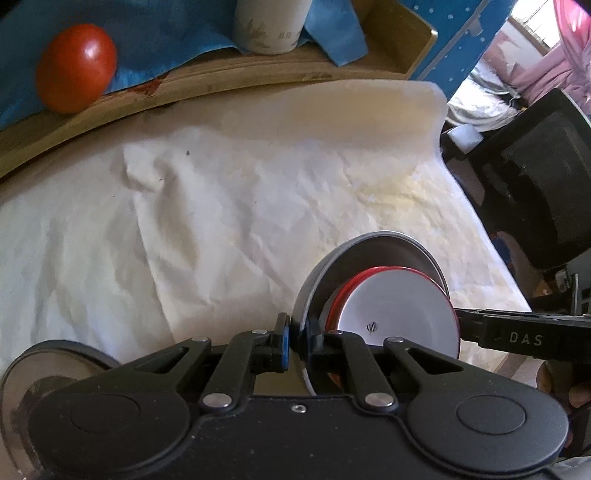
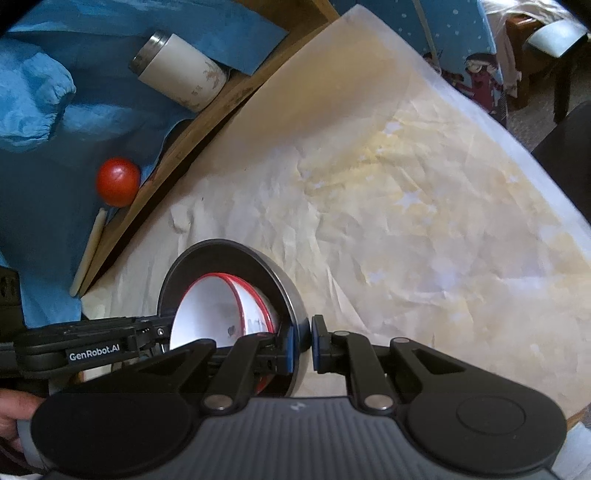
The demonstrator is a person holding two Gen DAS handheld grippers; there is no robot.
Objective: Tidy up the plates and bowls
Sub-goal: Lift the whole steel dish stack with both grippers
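Observation:
A steel bowl (image 1: 369, 251) is tilted on its side above the white paper. Two white dishes with red rims (image 1: 399, 306) are nested inside it. My left gripper (image 1: 297, 341) is shut on the bowl's rim at its left side, one pad inside and one outside. In the right wrist view the same steel bowl (image 2: 221, 254) holds the white dishes (image 2: 207, 314), and my right gripper (image 2: 303, 347) is shut on the rim's opposite side. Each gripper's black body reaches in from the side in the other's view.
A second steel dish (image 1: 44, 369) lies at the lower left, half hidden by the gripper. Crumpled white paper (image 1: 258, 203) covers the table. On a wooden tray (image 1: 221, 85) behind lie blue cloth, a tomato (image 1: 75, 68) and a white tumbler (image 1: 269, 26). A black chair (image 1: 535, 177) stands on the right.

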